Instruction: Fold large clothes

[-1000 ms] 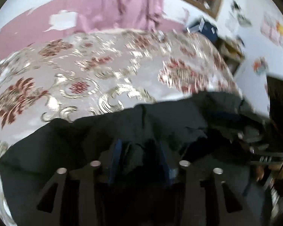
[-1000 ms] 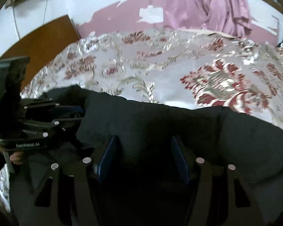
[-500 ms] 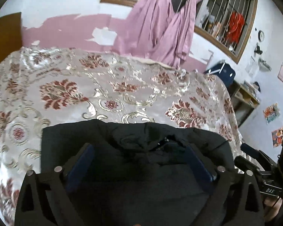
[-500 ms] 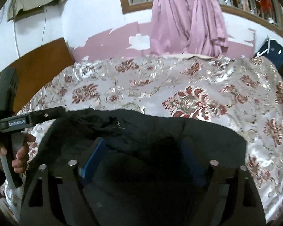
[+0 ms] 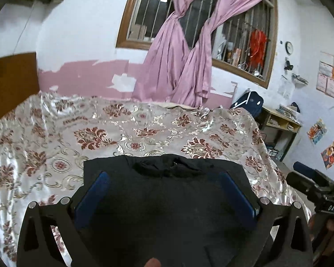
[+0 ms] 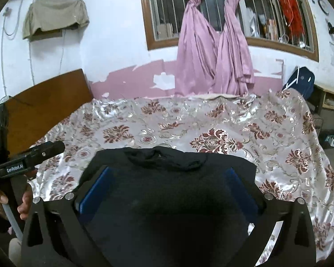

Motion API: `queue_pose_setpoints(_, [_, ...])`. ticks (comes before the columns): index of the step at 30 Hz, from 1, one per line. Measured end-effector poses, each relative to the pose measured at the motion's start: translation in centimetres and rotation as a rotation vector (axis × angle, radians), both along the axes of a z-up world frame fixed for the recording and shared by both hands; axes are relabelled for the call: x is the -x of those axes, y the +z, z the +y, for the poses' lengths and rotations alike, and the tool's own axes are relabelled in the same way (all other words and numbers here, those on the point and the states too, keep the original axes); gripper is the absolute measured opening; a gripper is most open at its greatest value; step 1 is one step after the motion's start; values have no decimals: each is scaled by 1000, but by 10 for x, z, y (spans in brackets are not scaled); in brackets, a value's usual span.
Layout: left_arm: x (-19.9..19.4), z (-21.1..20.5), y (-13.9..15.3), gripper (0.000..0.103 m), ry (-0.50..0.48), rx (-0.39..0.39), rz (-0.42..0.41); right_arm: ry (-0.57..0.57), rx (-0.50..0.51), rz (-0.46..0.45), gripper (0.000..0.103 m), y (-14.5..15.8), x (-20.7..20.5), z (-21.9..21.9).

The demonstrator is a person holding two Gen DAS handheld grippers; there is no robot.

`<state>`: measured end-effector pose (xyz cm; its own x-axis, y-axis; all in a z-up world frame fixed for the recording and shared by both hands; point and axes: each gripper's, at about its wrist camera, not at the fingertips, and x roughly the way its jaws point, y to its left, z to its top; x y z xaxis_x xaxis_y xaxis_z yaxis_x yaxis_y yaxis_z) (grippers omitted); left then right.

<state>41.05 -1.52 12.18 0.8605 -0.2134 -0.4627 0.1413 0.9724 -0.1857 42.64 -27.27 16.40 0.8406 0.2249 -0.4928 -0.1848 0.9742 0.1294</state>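
A black garment (image 5: 167, 202) lies folded into a rough rectangle on the floral bedspread (image 5: 122, 133), its bunched collar at the far edge. My left gripper (image 5: 163, 175) hangs above it, open, blue pads (image 5: 93, 191) wide apart and clear of the cloth. In the right wrist view the same garment (image 6: 167, 200) lies under my right gripper (image 6: 168, 170), whose jaws are opening, with nothing held between them. The left gripper (image 6: 53, 149) shows at the left edge, held by a hand (image 6: 24, 202). The right gripper (image 5: 305, 173) shows at the right edge.
The bedspread (image 6: 211, 122) covers the whole bed, with a wooden headboard (image 6: 44, 98) on the left. Pink curtains (image 5: 184, 66) hang at a barred window behind. A dark backpack (image 5: 247, 101) and a shelf (image 5: 280, 120) stand past the bed's right side.
Both grippers have let go of the black cloth, opened wide, and risen back from the bed. The garment now lies flat and folded, and more of the room shows.
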Motion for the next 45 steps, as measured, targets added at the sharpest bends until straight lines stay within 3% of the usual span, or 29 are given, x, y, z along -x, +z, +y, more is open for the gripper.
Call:
queue_pose_setpoints(8, [78,-8,11,103,-31,-34,-29,11,-8,-69,101,14,77,4])
queue_pose_setpoints(21, [165,-12,7,103,-34,-66,-71,1,-12,-96,101,1,175,5])
queue_pose_setpoints(32, [214,-6,-31,103,2,-108,-49,-11,25,-118,101,-21,235,18])
queue_pose_setpoints(45, [253,-7,-78,103,-18,-207,-34,3,60,-35,101,-68,270,22])
